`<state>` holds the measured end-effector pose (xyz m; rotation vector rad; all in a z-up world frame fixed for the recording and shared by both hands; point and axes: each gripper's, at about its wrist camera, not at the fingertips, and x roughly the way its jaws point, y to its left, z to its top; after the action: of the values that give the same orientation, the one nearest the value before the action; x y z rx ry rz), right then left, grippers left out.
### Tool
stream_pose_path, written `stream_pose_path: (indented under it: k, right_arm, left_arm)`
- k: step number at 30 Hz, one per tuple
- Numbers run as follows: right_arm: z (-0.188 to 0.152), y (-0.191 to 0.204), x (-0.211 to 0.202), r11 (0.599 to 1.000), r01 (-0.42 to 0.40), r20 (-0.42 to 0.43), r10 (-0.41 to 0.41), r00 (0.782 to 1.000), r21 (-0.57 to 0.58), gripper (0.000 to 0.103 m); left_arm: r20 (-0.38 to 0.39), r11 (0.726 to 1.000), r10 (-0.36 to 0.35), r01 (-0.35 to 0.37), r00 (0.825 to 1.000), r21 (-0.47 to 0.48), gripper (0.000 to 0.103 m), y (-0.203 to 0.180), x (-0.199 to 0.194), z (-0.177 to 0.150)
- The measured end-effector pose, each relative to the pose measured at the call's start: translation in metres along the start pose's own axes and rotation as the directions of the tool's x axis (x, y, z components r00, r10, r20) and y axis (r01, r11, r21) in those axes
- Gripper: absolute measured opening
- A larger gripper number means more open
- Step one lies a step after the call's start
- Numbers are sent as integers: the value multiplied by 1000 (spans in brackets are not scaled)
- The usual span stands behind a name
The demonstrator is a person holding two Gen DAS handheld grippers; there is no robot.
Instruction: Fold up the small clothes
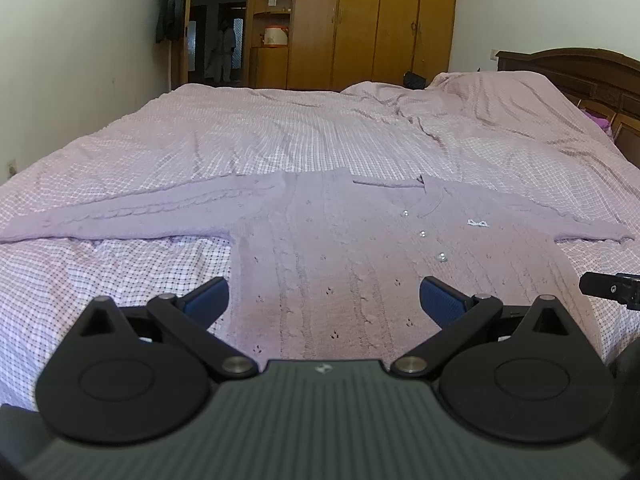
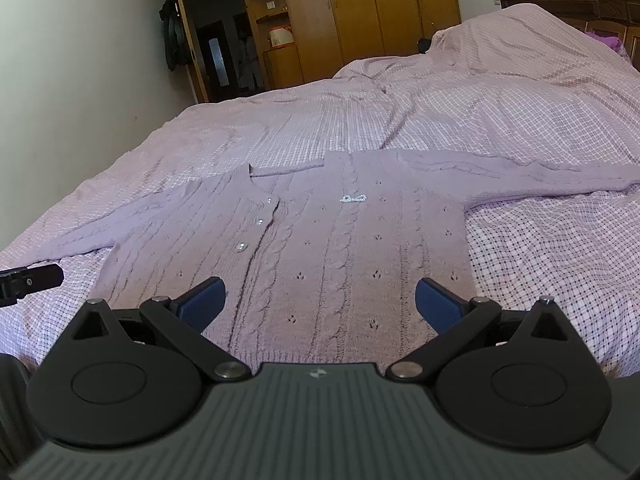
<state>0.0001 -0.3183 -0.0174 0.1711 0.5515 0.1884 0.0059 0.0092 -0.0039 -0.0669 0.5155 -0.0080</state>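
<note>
- Your lilac knitted cardigan lies flat and face up on the bed, on its checked pink cover, both sleeves stretched straight out to the sides.
- Your left gripper hovers over the lower hem of the cardigan with its jaws spread wide, pinching nothing.
- Your right gripper hangs over the same hem area, jaws likewise spread and empty; its black tip shows at the right edge of the left wrist view.
- Pearly buttons run down the cardigan's front, and a small silvery bow sits on the chest beside them.
- Wooden wardrobes stand beyond the bed's far edge.
</note>
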Motion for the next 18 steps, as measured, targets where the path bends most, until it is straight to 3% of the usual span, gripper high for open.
stream_pose_path:
  k: [18]
  right_arm:
    - [3,8,-6,1000,-5,10,6,1000,-29,103]
  left_arm:
    - [3,1000,-15,15,1000,26,103,-4,4,-3]
